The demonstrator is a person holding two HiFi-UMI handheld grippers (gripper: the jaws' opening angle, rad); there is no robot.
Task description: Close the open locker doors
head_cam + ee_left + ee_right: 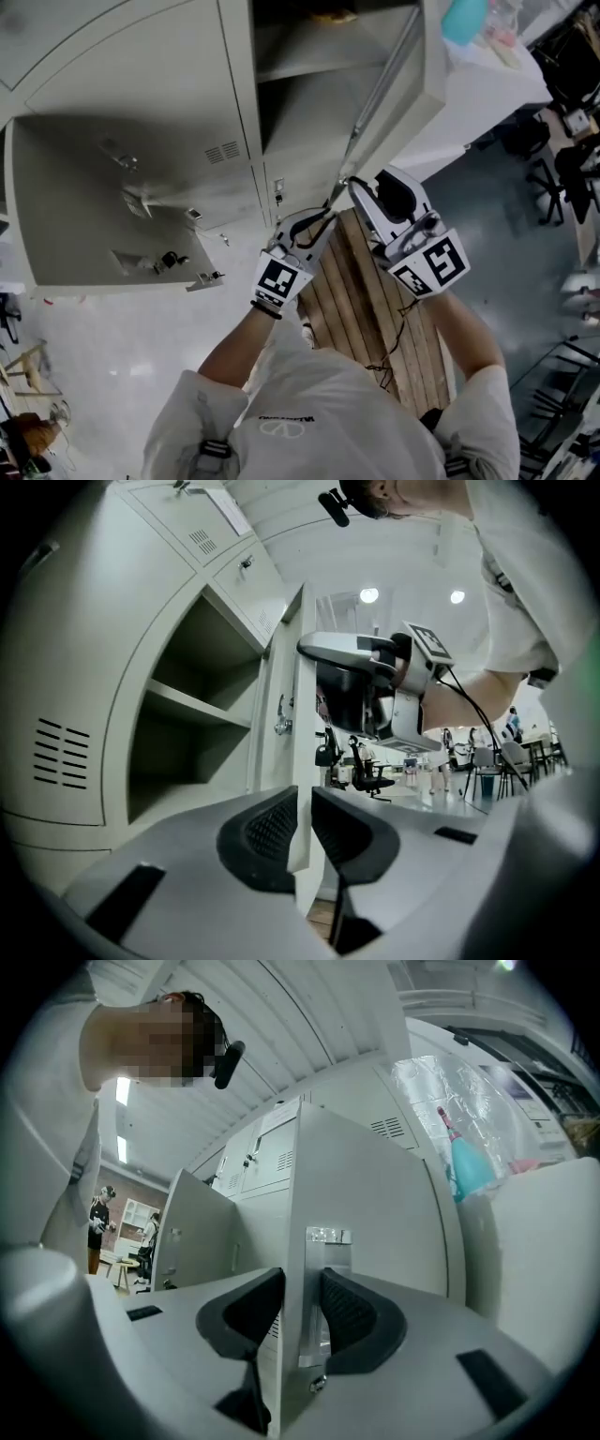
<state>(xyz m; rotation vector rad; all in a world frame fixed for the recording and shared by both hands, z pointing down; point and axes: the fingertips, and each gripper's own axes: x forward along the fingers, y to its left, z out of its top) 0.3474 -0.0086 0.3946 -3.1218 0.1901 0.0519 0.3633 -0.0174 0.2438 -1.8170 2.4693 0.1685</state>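
Note:
The open grey locker door (398, 80) shows edge-on at the upper right of the head view, beside its open compartment (192, 714). Both grippers meet at this door's free edge (298, 705). My left gripper (326, 214) (302, 822) has the door's lower corner between its pads, which lie close against it. Higher up, my right gripper (352, 184) (298, 1302) straddles the edge by a metal latch plate (328, 1269), and the door fills the gap between its pads. A second, larger locker door (103, 206) (187, 1232) stands wide open on the left.
I stand on a wooden slatted pallet (375, 309). A white table (487, 94) with a teal bottle (464, 19) (469, 1162) adjoins the lockers on the right. Office chairs (562, 169) stand further right.

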